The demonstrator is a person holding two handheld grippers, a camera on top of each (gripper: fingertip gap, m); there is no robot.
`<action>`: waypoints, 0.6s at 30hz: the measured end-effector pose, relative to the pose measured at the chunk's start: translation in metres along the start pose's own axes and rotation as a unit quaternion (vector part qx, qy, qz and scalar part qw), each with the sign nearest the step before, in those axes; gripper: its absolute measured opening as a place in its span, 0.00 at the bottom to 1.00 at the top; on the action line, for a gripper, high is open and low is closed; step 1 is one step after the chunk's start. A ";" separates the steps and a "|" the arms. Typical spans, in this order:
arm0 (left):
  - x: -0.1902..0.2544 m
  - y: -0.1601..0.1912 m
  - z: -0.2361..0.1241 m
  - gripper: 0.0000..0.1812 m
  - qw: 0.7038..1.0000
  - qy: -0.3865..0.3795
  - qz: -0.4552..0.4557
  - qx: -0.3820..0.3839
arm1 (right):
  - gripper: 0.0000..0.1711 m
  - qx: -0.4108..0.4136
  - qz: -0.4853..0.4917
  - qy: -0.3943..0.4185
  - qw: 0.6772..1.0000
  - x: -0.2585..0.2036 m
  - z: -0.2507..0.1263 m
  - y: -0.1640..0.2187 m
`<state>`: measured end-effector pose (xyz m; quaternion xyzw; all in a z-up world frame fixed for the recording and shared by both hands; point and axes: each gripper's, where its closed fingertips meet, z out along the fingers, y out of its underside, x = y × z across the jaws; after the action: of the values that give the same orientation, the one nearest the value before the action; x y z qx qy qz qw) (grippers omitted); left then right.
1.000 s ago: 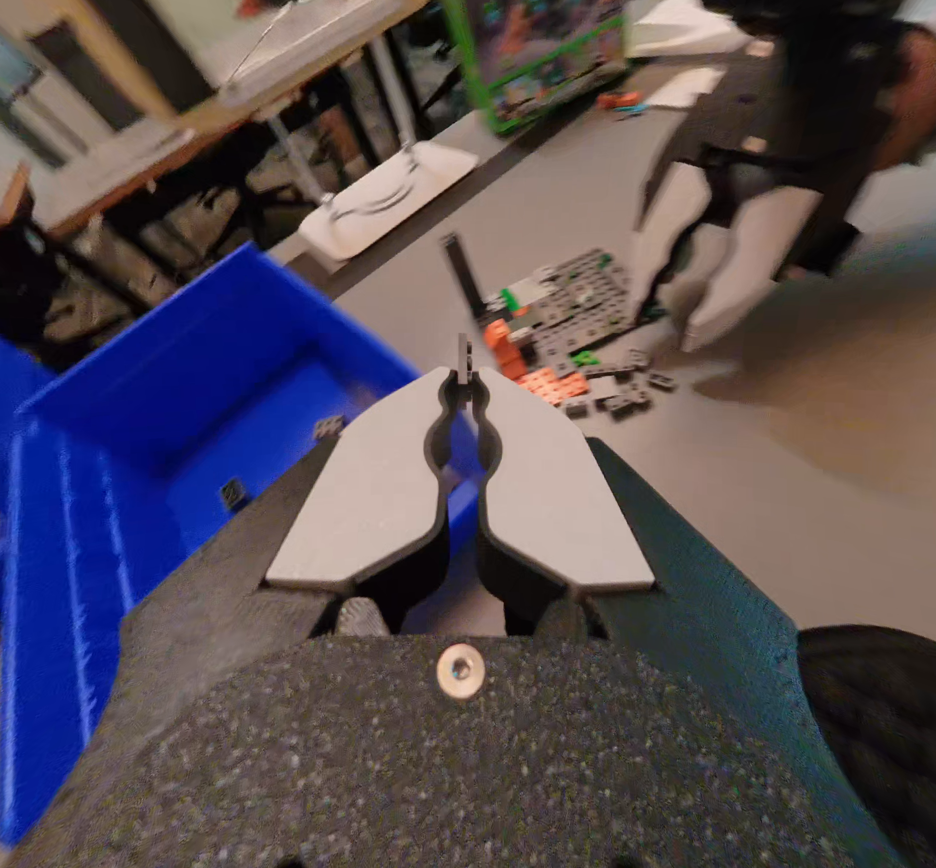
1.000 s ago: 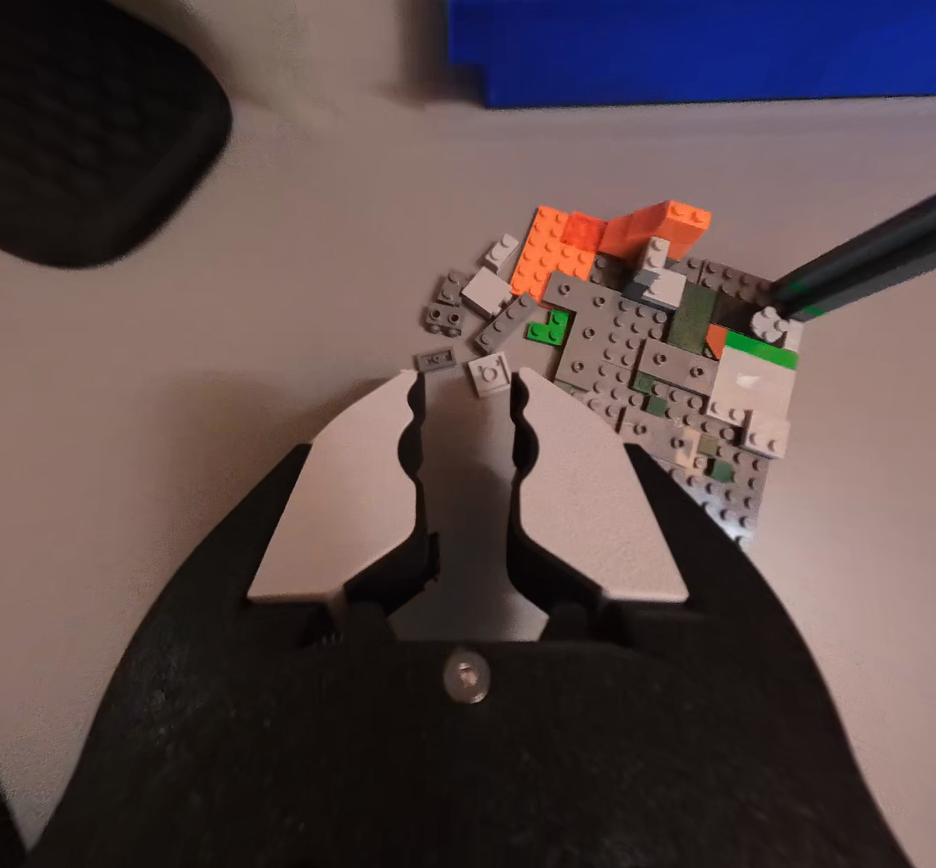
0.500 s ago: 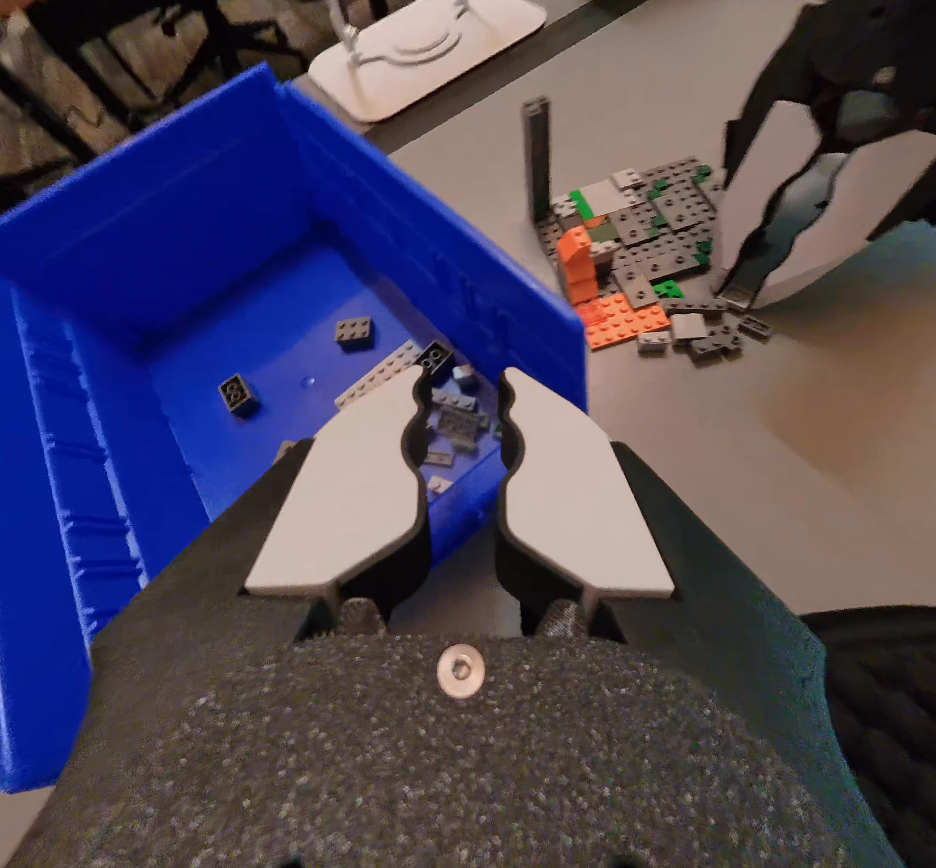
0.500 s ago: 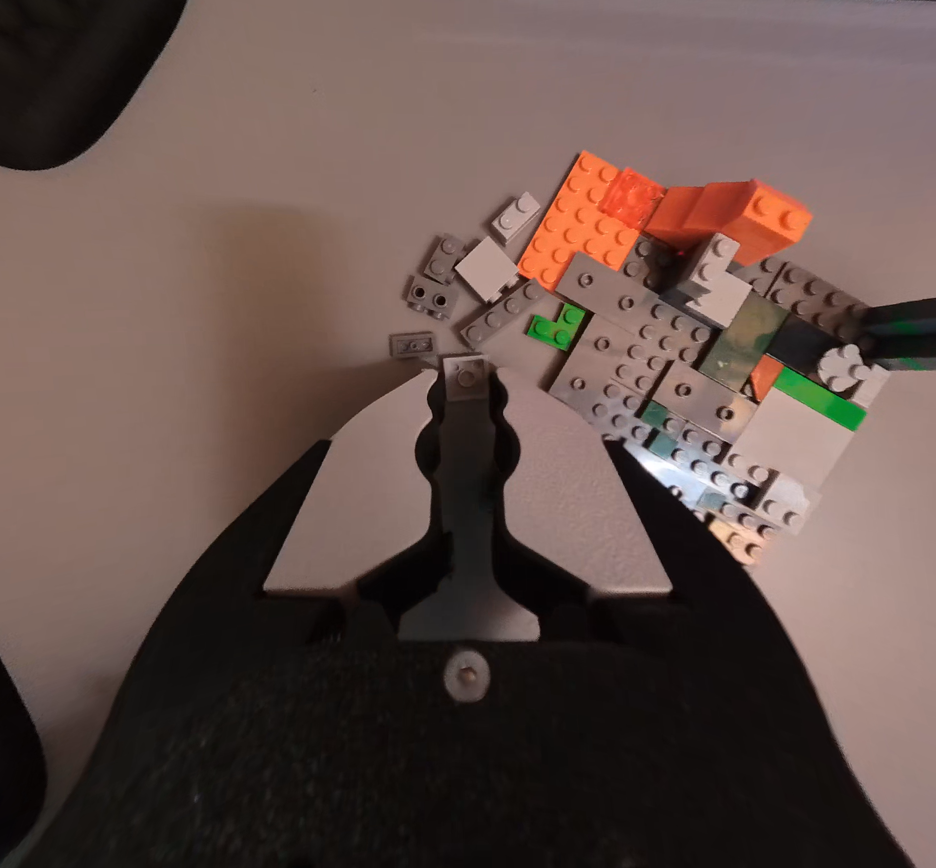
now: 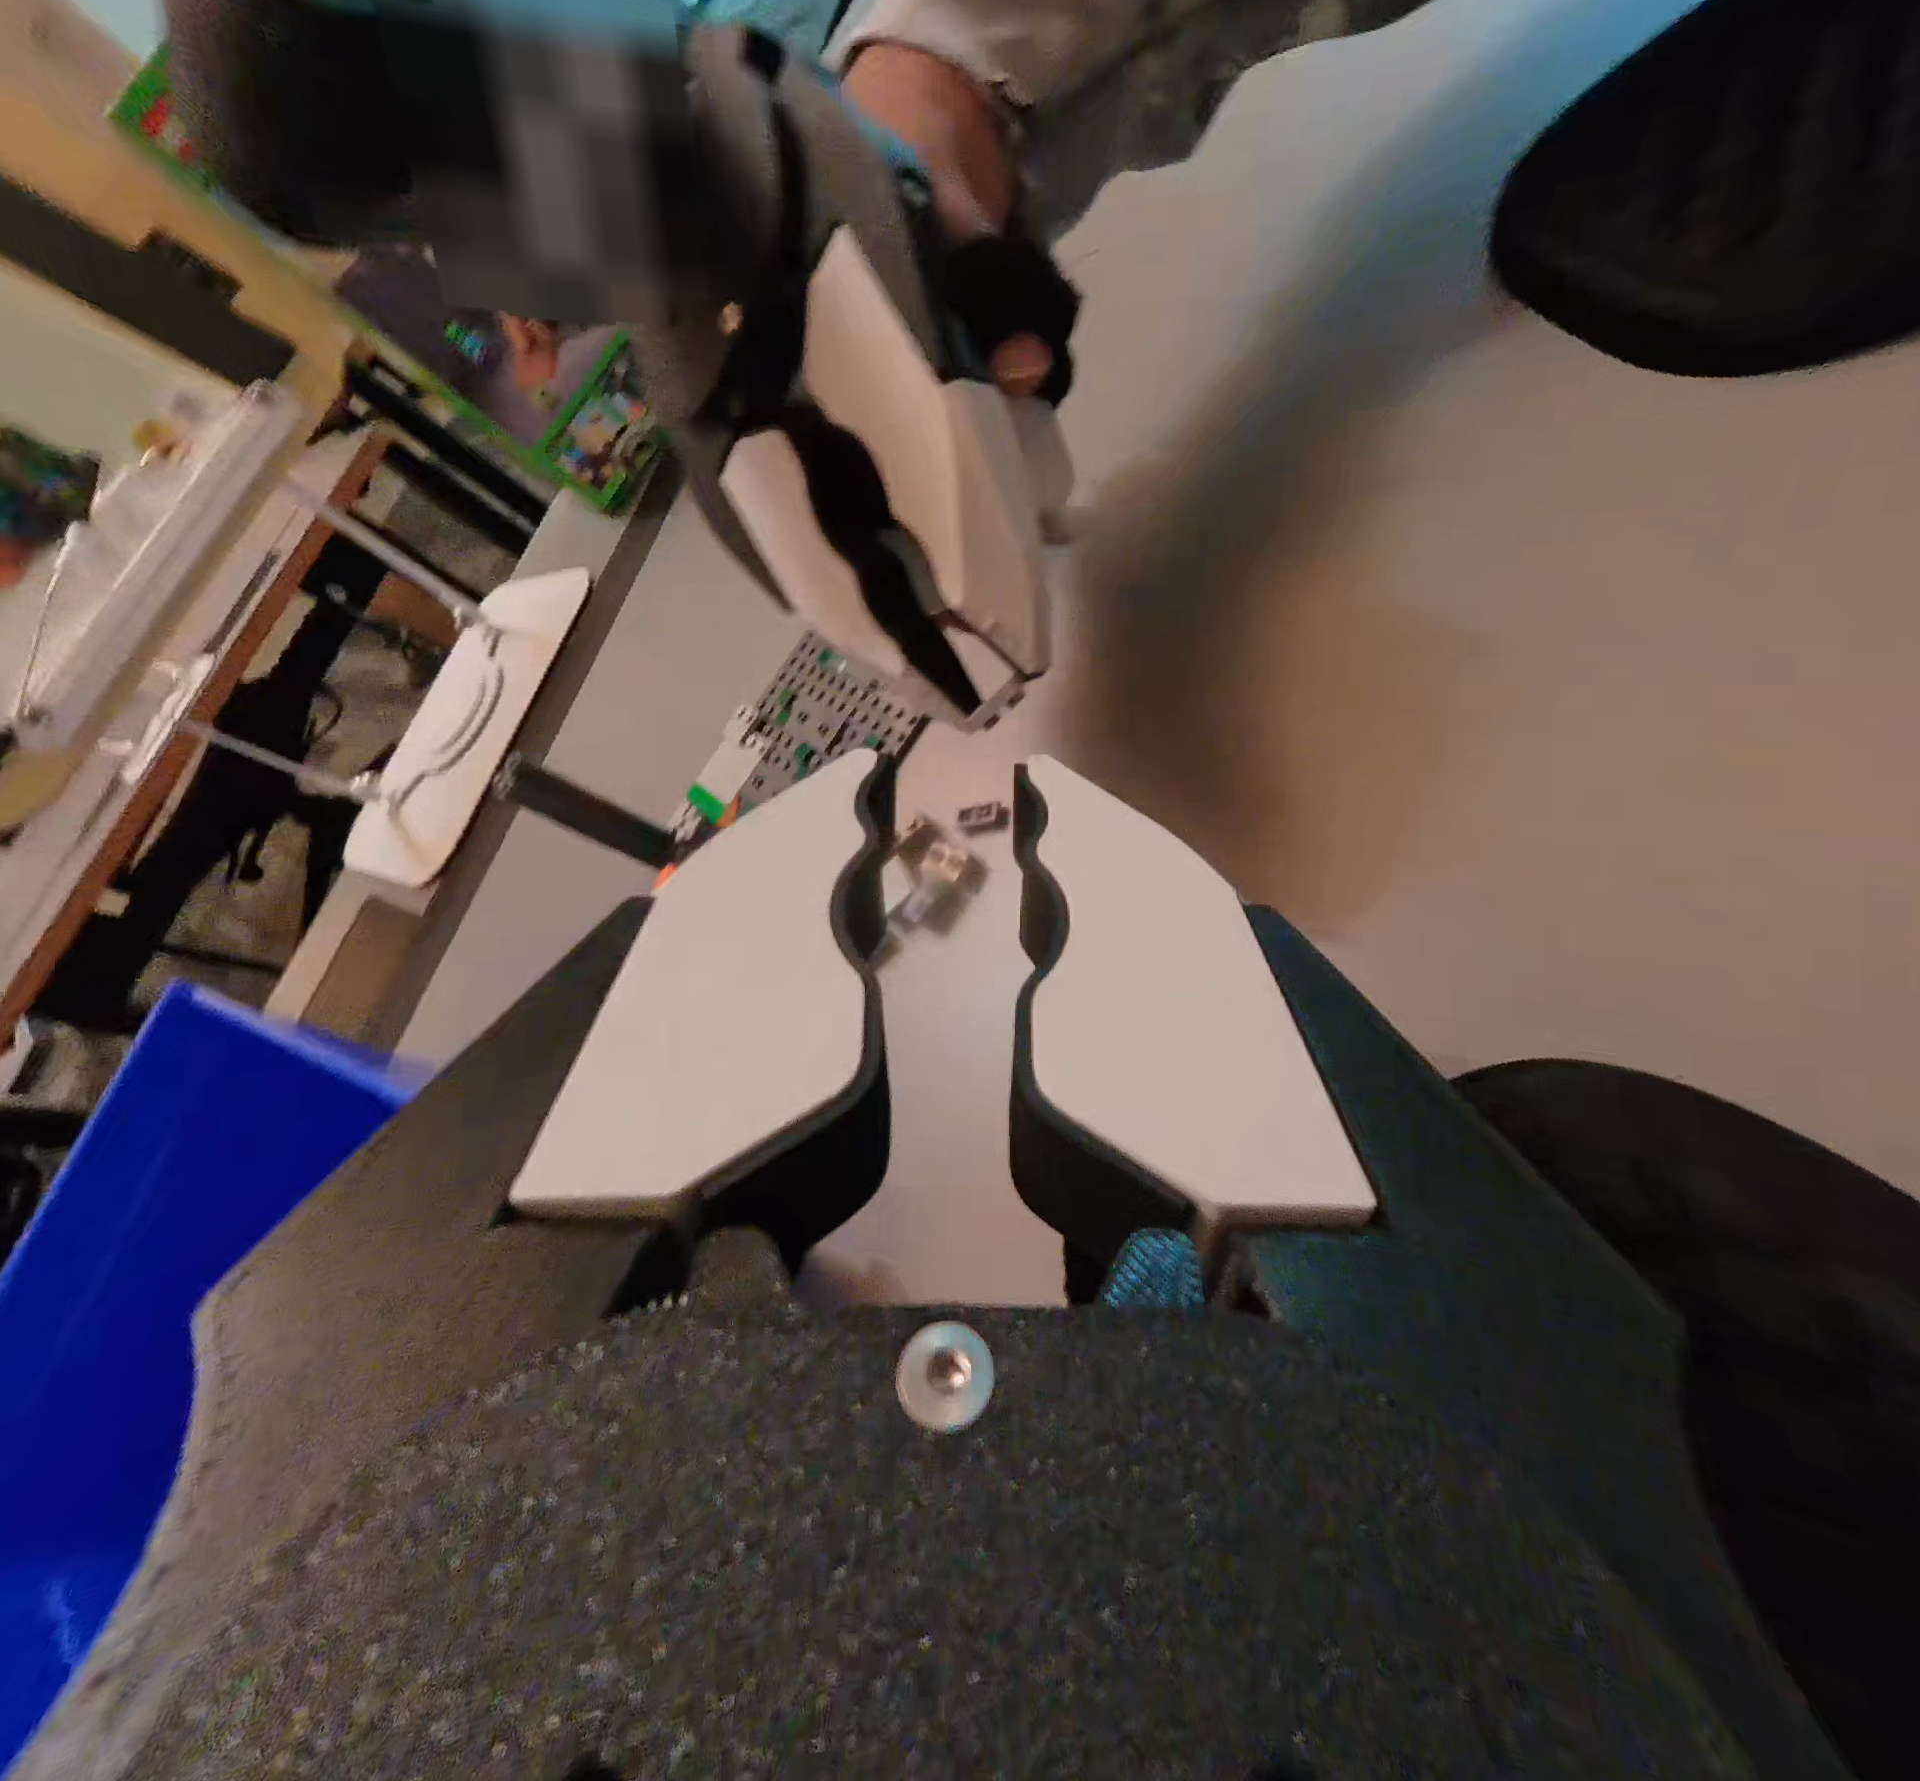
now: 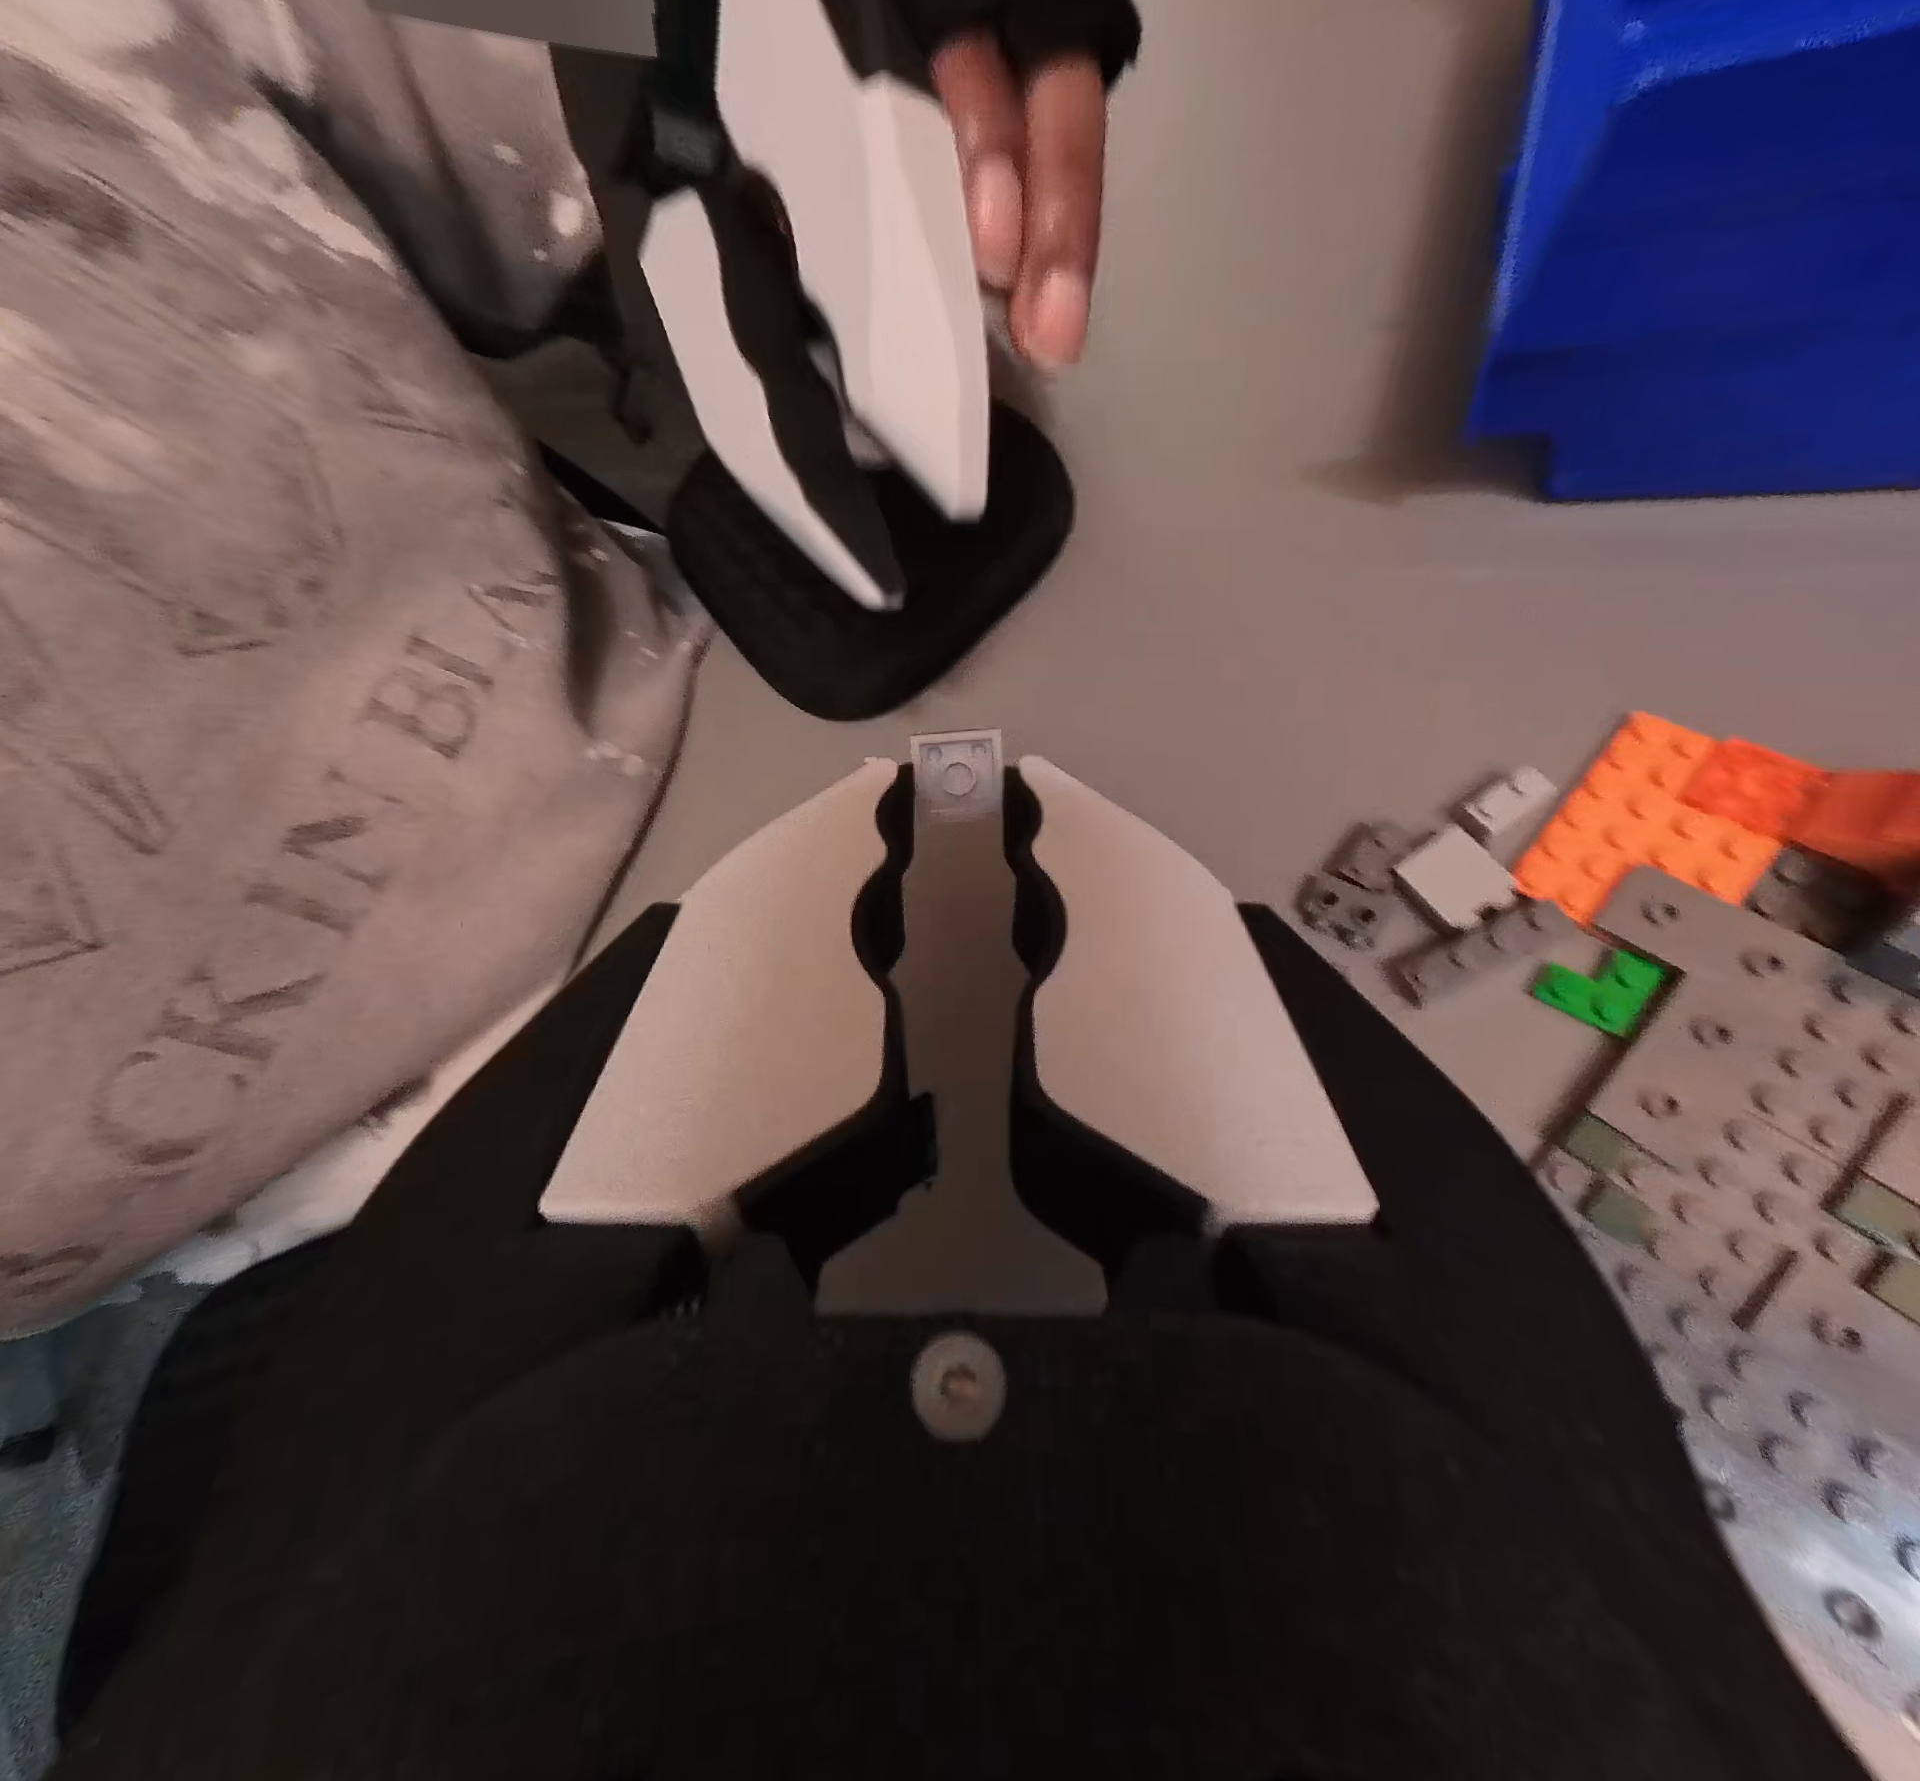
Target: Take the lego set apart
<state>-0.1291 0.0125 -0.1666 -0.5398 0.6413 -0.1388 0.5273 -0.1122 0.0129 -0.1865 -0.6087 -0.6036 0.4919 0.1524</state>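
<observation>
The lego set (image 6: 1714, 1087), a grey studded base with an orange plate (image 6: 1642, 817) and a green piece (image 6: 1600, 988), lies at the right of the right wrist view. My right gripper (image 6: 956, 770) is shut on a small light grey plate (image 6: 956, 786), held above the table to the left of the set. My left gripper (image 5: 951, 775) is open and empty, low over loose grey pieces (image 5: 935, 874). The set (image 5: 821, 703) lies beyond it. The right gripper (image 5: 992, 703) hangs above the set with the plate at its tips. The left gripper (image 6: 925, 552) faces mine.
A blue bin stands at the upper right in the right wrist view (image 6: 1714, 173) and at the lower left in the left wrist view (image 5: 156, 1212). A black pad (image 6: 883, 630) lies on the grey table. A person's hand (image 6: 1029, 225) and clothing (image 6: 260, 588) are close. My two grippers' fingertips are within a few centimetres of each other.
The left gripper let a dark piece go over the blue bin, opened, and swung away toward the loose pieces. The right gripper closed on the small grey plate and lifted it.
</observation>
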 end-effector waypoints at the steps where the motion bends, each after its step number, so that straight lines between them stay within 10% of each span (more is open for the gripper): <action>1: 0.005 -0.004 0.003 0.11 1.000 0.007 0.010 0.006 | 0.09 0.003 0.001 -0.008 1.000 -0.004 0.002 -0.002; 11: 0.013 -0.007 0.014 0.03 0.999 0.020 0.027 0.001 | 0.09 0.047 0.015 -0.030 0.998 -0.012 0.005 -0.014; 18: -0.048 0.024 -0.012 0.03 0.993 -0.080 -0.079 -0.047 | 0.13 -0.030 -0.007 0.200 0.979 0.060 -0.023 0.026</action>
<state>-0.1592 0.0574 -0.1545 -0.6224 0.5583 -0.1056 0.5383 -0.0920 0.0696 -0.2211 -0.6947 -0.5794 0.3412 0.2554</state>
